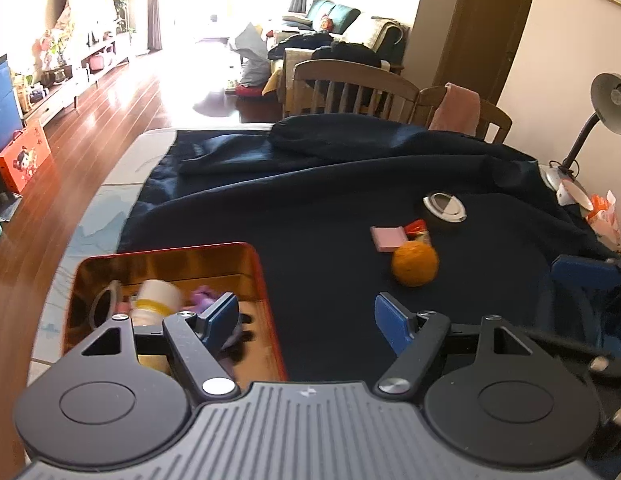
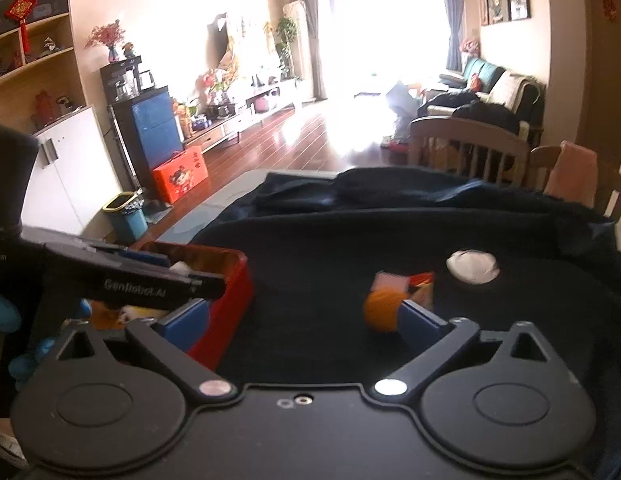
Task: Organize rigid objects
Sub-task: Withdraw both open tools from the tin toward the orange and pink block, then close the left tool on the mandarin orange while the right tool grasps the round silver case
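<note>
— So where did things sit, left to right?

— Well, the red tin (image 1: 266, 280) sat leftmost, already holding a cup (image 1: 158, 298) and a purple toy (image 1: 204, 298) (collected there, I judged). My left gripper (image 1: 306, 320) hung beside it, jaws apart, empty.

— And rightward?

— The orange (image 1: 414, 264), pink pad (image 1: 386, 238) and round tin (image 1: 445, 207) lay unsorted on the dark cloth (image 1: 310, 208); my right gripper (image 2: 302, 320) gaped wide, empty.
</note>
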`<state>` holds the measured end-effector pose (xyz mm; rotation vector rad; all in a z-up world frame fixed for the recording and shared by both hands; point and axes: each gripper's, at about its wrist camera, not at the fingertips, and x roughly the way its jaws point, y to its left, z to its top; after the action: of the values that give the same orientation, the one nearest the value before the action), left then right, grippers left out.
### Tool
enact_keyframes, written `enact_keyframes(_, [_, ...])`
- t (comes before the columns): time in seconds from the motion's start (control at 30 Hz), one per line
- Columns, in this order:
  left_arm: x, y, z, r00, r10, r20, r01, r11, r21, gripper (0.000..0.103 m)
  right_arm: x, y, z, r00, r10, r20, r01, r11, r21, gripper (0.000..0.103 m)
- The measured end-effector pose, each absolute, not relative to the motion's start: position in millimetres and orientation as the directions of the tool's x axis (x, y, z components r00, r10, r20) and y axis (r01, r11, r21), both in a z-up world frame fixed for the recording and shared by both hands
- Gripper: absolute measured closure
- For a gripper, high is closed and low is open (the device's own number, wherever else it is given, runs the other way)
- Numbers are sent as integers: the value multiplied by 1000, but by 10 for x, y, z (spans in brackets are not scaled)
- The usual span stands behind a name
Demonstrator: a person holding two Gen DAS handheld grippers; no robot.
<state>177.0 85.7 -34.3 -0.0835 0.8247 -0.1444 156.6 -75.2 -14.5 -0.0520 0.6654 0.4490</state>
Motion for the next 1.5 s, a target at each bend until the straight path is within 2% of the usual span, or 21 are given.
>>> enact_keyframes(0.13, [1832, 628, -334, 680, -165, -714, 104, 986, -130, 21, 1681, -1009, -64, 713, 364, -599, -398, 914, 82, 0])
enact_keyframes(0.33, [2021, 353, -313, 700, -175, -692, 93, 984, -154, 21, 1970, -1367, -42, 724, 332, -605, -360, 930, 79, 0])
enact_keyframes(0.57, [2286, 45, -389, 704, -157, -692, 95, 987, -128, 20, 2406, -1652, -87, 740, 291, -606, -311, 947, 76, 0])
enact_keyframes(1.27, [2817, -543, -1136, 611, -144, -778, 125, 989, -84, 20, 3558, -1787, -1098, 633, 210, -745, -272, 962, 40, 0])
enact_keyframes(1.5, [2920, -598, -1315, 592, -118, -797, 112, 992, -64, 20, 3759, -1772, -1307, 612, 203, -764, -248, 967, 58, 0])
